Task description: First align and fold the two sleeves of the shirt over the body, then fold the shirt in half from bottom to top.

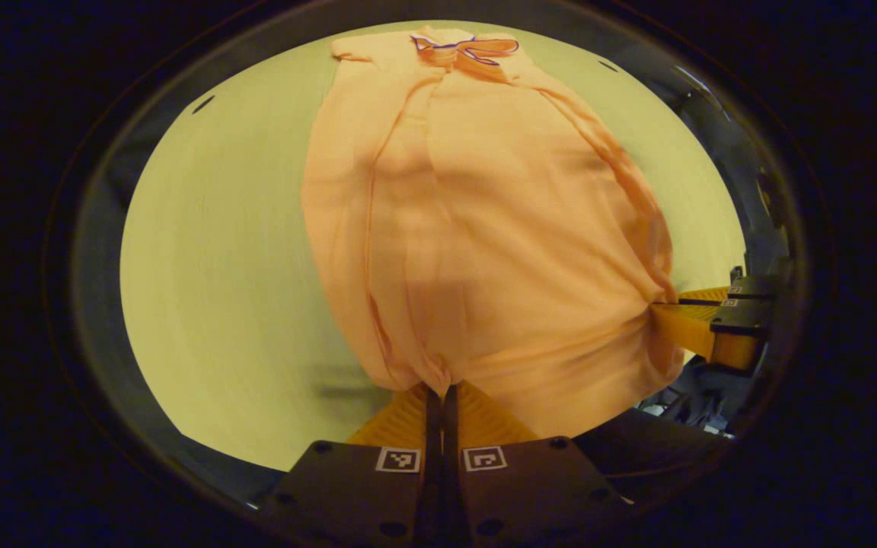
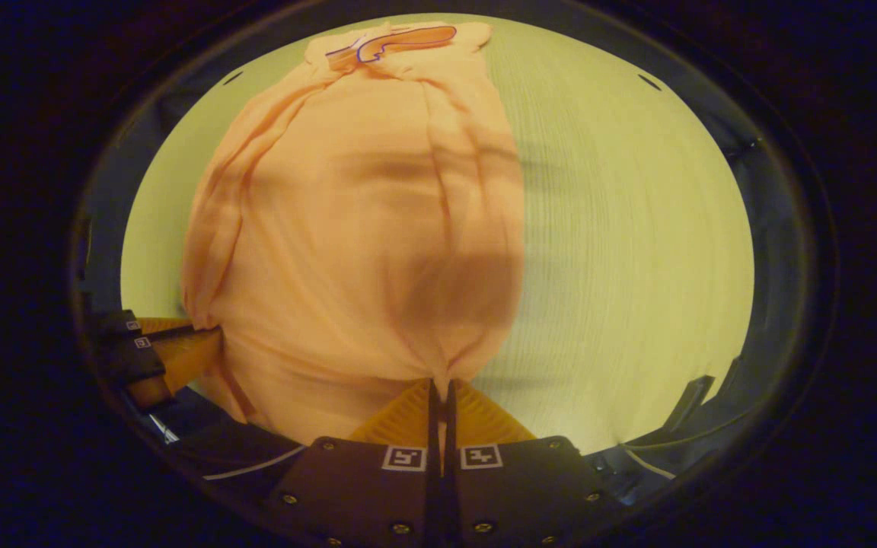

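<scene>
We have the shirt (image 1: 476, 228) lying lengthwise on the table (image 1: 218, 266), collar (image 1: 465, 49) at the far edge, hem at the near edge by both grippers. Sleeves look folded in over the body; the exact sleeve edges are hard to trace among the creases.

Left gripper (image 1: 442, 392): fingers pressed together with a bunched bit of the shirt's hem pinched between them, at the hem's left corner. In the left gripper view, the right gripper (image 1: 701, 320) sits at the hem's other corner, fingers closed on the cloth there.

Right gripper view: same picture mirrored. Right gripper's fingers are squeezed shut on a gather of hem, and the left gripper (image 2: 195, 339) bites the opposite corner at the near left.

The hem between the two grippers sags and bulges toward us; we can't tell how far it is off the table. The near table edge is hidden behind the gripper bodies. Both views are soft with blur.
</scene>
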Action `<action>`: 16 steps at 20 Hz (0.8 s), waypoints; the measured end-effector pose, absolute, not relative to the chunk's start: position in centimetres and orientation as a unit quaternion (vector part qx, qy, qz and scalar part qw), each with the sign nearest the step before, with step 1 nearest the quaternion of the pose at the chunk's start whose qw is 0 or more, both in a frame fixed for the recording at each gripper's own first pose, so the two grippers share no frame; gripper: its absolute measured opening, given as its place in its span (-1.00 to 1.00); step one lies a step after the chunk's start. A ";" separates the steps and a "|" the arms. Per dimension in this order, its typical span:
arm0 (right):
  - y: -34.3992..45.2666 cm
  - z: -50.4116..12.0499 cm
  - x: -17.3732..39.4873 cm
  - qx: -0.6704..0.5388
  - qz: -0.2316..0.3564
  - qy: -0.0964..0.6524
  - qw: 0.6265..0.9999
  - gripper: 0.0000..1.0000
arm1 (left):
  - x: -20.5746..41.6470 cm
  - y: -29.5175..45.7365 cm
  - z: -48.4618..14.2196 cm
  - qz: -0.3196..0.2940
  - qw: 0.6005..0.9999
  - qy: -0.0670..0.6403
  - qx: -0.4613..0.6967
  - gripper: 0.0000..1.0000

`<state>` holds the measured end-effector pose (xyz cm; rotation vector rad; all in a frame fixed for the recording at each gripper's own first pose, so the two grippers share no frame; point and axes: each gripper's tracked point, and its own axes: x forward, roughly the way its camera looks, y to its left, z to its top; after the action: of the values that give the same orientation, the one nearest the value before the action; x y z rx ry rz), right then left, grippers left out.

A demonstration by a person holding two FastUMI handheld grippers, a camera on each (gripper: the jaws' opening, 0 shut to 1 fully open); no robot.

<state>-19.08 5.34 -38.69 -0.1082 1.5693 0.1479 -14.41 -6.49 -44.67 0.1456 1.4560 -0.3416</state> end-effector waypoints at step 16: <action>8.5 -26.4 4.8 0.028 0.082 0.543 0.835 -0.96 | 20.4 -3.3 -25.3 -0.117 0.863 0.491 0.005 -0.87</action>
<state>4.79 8.50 -26.42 0.0597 1.1507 0.1744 20.43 -3.28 -25.29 0.0109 1.0289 -0.2452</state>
